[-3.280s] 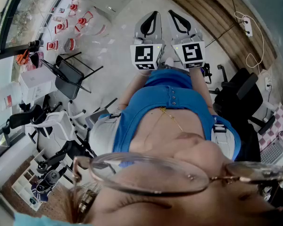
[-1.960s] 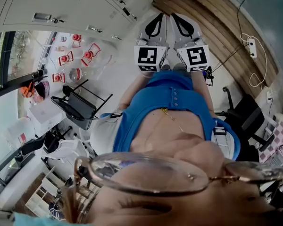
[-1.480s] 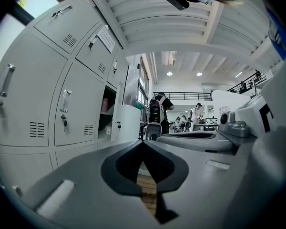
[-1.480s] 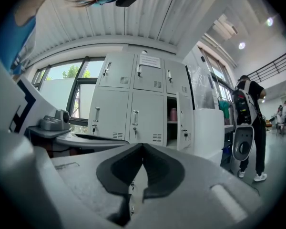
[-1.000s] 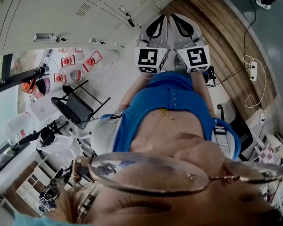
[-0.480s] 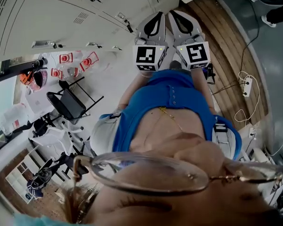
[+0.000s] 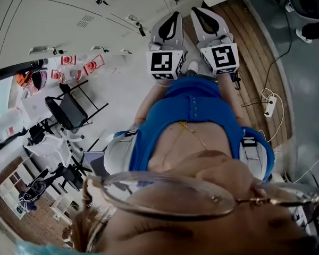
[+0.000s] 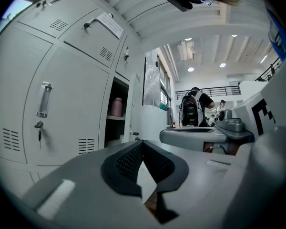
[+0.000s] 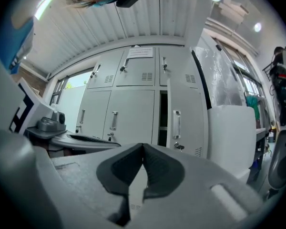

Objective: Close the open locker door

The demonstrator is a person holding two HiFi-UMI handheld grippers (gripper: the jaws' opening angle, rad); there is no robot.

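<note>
1. Left gripper [image 8: 143,143] — jaws pressed together, nothing between them.
2. Right gripper [image 9: 143,147]: likewise closed, empty.
3. Locker door [image 9: 179,124] stands ajar at 2 o'clock from the right jaws (dark gap along its left edge).
4. Pink bottle [image 8: 116,107] sits on a shelf inside — 11 o'clock from the left jaws.

Bright, even indoor light from ceiling lamps [image 8: 190,69]; strong fisheye bending, dark corners.

Head view: above, looking steeply down beside the lockers [image 7: 53,20]. Gripper views: both face them nearby, sharing the open compartment [image 8: 117,130].
</note>
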